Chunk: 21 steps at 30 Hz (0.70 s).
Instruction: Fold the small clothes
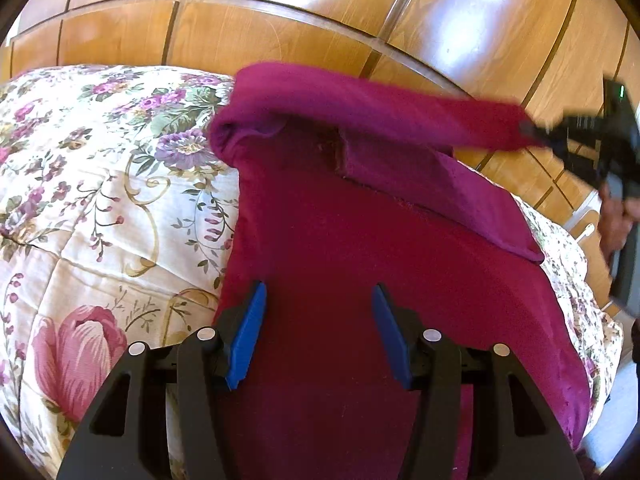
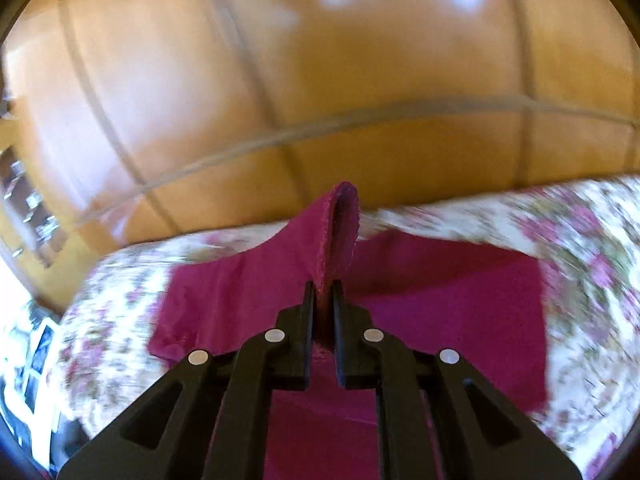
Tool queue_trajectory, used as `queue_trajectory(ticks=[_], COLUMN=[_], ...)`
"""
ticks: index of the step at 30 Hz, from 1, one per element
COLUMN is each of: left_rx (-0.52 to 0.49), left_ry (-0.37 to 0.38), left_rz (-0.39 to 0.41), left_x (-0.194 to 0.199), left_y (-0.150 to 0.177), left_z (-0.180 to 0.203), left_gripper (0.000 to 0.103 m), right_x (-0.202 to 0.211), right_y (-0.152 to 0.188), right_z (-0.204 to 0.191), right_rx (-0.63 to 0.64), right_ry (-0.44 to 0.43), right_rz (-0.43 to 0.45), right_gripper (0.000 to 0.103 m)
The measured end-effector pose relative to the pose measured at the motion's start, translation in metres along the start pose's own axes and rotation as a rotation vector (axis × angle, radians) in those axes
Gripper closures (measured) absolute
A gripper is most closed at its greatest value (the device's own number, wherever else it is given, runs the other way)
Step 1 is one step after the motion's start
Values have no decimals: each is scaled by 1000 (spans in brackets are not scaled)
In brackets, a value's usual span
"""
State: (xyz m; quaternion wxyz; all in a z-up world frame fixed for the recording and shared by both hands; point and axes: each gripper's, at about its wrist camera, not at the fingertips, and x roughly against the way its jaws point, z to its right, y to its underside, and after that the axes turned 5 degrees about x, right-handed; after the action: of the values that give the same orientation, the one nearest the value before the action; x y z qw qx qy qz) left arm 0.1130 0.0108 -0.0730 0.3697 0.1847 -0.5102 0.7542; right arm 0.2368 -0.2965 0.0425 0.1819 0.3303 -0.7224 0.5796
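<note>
We start on the left. Our left gripper [image 1: 318,330] hangs w/ its blue pads [image 1: 249,336] spread apart, nothing pinched; the magenta garment [image 1: 320,240] lies flat right under & ahead of it, running between the two pads, but we can't tell if the pads touch the cloth or just hover above it. To the left of that gripper the floral quilt [image 1: 92,184] of the bed is bare. Ahead & to the right of it, one side of the garment is raised off the bed into a long band that leads across to our right gripper [image 1: 536,134], blurred at the frame's right edge w/ a hand [image 1: 614,224] behind it.

In the right wrist view our right gripper [image 2: 322,292] is clenched on a hemmed edge of the garment [image 2: 336,232], which sticks up ahead of the tips; the rest [image 2: 440,300] spreads on the quilt [image 2: 580,248] below & to both sides. Wooden wardrobe doors [image 2: 280,80] fill the bkgd.

Step in hand, as we judge it: a fold-over, w/ the right side lifted & the left side as anchor.

Next move probably calls for: carry the held edge across toward the left gripper's side, keep the band taut, lay it level w/ the opposite edge, then let go. Left should press or stay clear so the base doesn't drag.
</note>
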Motion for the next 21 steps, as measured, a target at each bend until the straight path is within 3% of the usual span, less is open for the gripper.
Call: queue_trajectory(ticks=[5, 12, 16, 21], left_rx=[-17, -46, -83, -103], left_ry=[-20, -74, -65, -38], left_rz=[-4, -41, -7, 75], left_x=[-2, -3, 7, 4], left_y=[0, -7, -26, -72], left_z=[4, 17, 30, 44], left_gripper=[49, 49, 49, 49], right_x=[-19, -44, -29, 4], right_y=[36, 66, 63, 51], right_z=[65, 101, 101, 81], right_rx=[-101, -154, -158, -115], right_ry=[122, 190, 177, 140], right_rz=[-84, -154, -111, -20], right_gripper=[95, 95, 65, 56])
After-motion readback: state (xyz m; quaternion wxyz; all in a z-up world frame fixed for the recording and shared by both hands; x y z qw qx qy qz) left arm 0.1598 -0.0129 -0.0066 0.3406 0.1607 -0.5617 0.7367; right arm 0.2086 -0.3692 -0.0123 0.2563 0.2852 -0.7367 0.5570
